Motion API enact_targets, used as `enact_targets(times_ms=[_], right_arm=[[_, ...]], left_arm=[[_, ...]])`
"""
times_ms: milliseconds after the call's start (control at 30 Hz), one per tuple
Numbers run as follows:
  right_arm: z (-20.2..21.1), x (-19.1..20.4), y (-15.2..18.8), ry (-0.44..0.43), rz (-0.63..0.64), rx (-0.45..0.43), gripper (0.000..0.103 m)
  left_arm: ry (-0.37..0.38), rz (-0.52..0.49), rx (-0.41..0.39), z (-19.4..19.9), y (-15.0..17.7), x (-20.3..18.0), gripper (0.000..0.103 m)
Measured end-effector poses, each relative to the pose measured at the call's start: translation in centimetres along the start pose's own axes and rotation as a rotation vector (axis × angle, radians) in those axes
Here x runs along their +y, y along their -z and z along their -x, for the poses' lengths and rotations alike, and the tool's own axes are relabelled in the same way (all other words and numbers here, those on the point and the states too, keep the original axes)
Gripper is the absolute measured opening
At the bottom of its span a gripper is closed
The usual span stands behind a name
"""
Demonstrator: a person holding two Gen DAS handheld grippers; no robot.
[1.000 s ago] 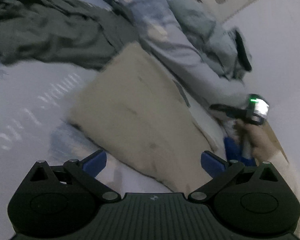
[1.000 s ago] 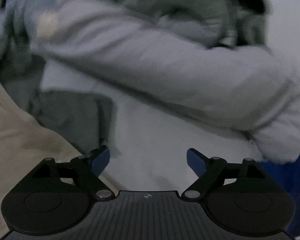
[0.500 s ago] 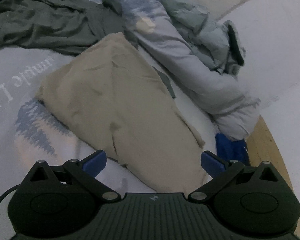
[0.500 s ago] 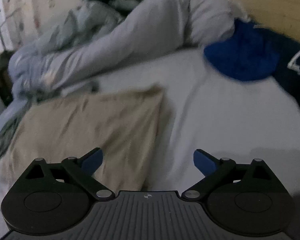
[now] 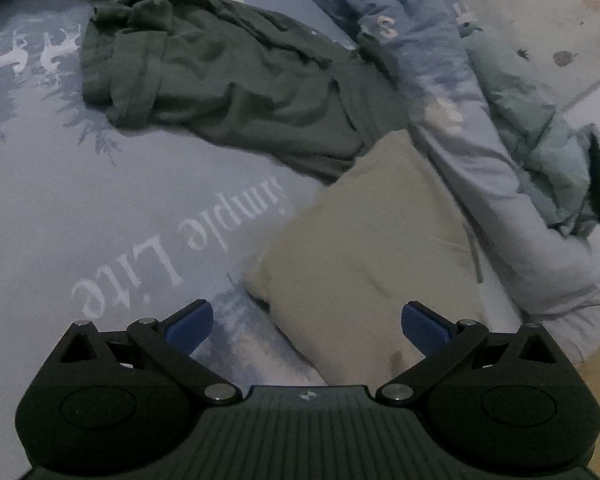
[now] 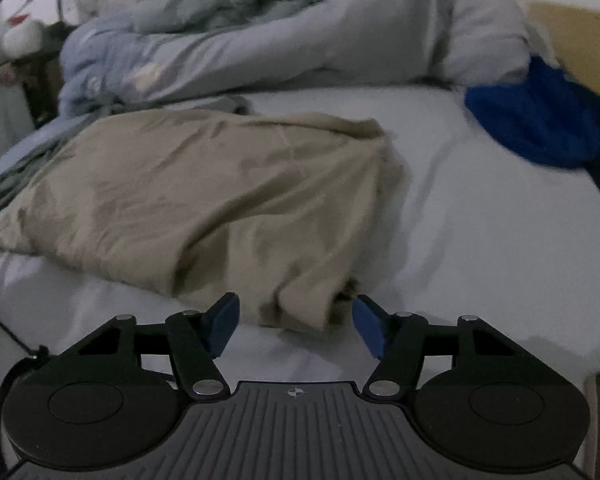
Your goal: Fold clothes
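Both our grippers, left gripper (image 5: 306, 322) and right gripper (image 6: 296, 322), wide open w/ nothing held; right should pinch the beige garment (image 6: 204, 196) corner at 12 o'clock, all layers.

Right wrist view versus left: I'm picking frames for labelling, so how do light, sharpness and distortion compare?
Both views are dim and bluish, without glare. Left wrist view: fairly crisp, the sheet lettering legible, fisheye bending at the edges. Right wrist view: softer, the beige garment readable, the blue cloth and duvet smeared.
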State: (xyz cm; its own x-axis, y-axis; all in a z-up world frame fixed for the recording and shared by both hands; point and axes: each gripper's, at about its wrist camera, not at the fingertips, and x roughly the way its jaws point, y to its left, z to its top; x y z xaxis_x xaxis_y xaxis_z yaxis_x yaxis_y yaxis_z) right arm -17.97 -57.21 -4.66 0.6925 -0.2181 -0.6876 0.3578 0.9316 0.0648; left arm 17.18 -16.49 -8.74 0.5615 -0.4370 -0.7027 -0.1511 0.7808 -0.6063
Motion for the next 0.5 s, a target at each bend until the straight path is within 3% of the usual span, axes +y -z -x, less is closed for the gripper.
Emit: enact_targets(times_ms=[200, 267, 300, 333, 367, 400, 433, 467, 500], right_arm=[[-0.5, -0.2, -0.3, 0.018, -0.016, 0.000, 0.061], [-0.8, -0.3, -0.1, 0.022, -0.005, 0.013, 0.058], [-0.8, -0.2, 0.1, 0.024, 0.005, 0.018, 0.056], [-0.9, -0.1, 0.2, 0.024, 0.018, 0.023, 0.051], [-1.0, 0.1, 0.4, 0.023, 0.033, 0.025, 0.043], [-1.1, 0.1, 0.4, 0.026, 0.042, 0.026, 0.038], [-1.1, 0.1, 0.5, 0.032, 0.049, 0.027, 0.022], [-1.1, 0.1, 0.6, 0.036, 0.055, 0.029, 0.013], [-0.9, -0.2, 0.7, 0.037, 0.059, 0.033, 0.013]], left_arm=[[-0.016, -0.044, 0.040, -2.3, -0.1, -1.3, 0.102], [-0.034, -0.046, 0.030, -2.7, -0.4, -1.7, 0.093], [-0.042, -0.029, 0.018, -2.7, -0.6, -1.7, 0.078], [-0.049, -0.005, 0.017, -2.8, -0.7, -1.5, 0.052], [-0.057, 0.019, 0.016, -2.9, -0.8, -1.3, 0.039], [-0.062, 0.039, 0.015, -2.9, -1.0, -1.2, 0.017], [-0.050, 0.038, 0.010, -2.9, -1.1, -1.2, 0.011], [-0.029, 0.034, 0.005, -2.8, -1.3, -1.3, 0.011], [-0.009, 0.028, -0.001, -2.7, -1.5, -1.5, 0.011]])
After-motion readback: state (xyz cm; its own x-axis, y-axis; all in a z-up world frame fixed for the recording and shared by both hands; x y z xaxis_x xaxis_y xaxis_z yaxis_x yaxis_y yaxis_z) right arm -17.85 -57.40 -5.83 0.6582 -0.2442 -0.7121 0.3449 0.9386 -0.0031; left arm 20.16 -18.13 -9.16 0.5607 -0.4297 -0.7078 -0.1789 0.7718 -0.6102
